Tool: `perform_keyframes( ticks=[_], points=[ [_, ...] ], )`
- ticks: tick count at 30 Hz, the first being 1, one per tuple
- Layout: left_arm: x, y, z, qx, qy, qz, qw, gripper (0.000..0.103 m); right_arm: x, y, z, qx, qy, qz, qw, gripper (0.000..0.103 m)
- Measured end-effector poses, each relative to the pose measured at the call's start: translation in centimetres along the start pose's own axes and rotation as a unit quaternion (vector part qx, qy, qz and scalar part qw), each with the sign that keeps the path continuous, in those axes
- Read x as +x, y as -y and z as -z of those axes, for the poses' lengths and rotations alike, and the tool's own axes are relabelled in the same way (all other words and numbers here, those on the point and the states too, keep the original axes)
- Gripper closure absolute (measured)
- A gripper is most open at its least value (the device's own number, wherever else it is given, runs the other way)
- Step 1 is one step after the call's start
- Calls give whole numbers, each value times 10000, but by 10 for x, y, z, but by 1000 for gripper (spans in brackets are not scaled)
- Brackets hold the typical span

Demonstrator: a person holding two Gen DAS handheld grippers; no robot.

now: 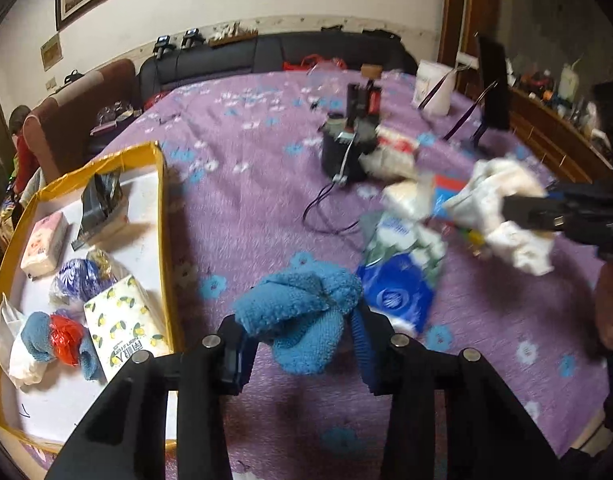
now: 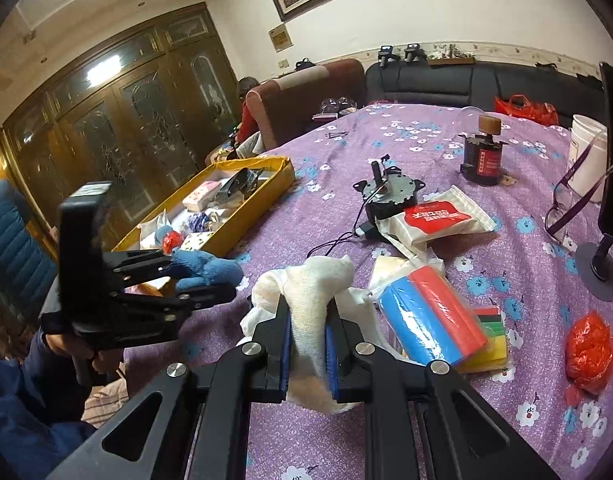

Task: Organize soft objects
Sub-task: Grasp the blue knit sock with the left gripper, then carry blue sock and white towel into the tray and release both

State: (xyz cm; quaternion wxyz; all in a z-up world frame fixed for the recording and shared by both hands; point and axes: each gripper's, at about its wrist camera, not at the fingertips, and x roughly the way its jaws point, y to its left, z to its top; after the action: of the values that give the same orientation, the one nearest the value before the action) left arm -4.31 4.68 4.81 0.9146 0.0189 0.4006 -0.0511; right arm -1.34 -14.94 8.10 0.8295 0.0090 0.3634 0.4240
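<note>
While over the purple cloth, left hand-held gripper (image 1: pixel 300 346) pinching blue towel (image 1: pixel 302 316), right hand-held gripper (image 2: pixel 308 346) clamping white cloth (image 2: pixel 310 300)

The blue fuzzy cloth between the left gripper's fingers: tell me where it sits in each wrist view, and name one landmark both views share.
Left wrist view: the blue fuzzy cloth is at bottom centre, between the left gripper's fingers, above the purple tablecloth.
Right wrist view: the cloth is at left of centre, in that gripper.
Shared landmark: the yellow-rimmed box, left of the cloth in the left view, behind it in the right.
</note>
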Motion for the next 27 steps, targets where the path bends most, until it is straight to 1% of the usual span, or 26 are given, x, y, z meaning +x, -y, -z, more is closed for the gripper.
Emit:
perform_keyframes(
  ticks=[5,10,14,18,22,26,27],
  points=[
    [-10,5,-4,-77,143,268,9995,62,-2,7,-2,195,64,24,9998,87],
    [-24,0,-5,-219,325,458,9982,62,-3,9,-3,267,134,34,9995,87],
    [-35,-7,-6,-295,429,459,9976,62,-3,10,-3,287,177,67,9994,87],
    [-50,-20,-7,-432,607,519,9959,62,-2,16,-7,457,225,295,9983,88],
    [-63,-35,-8,-597,734,516,9942,62,-7,14,-14,670,249,199,9972,88],
    [-76,-48,-8,-702,863,540,9923,62,-12,-7,-21,673,344,75,9971,87],
    [-80,-52,-7,-737,902,548,9917,62,-11,-14,-23,687,364,-33,9970,87]
  ],
)
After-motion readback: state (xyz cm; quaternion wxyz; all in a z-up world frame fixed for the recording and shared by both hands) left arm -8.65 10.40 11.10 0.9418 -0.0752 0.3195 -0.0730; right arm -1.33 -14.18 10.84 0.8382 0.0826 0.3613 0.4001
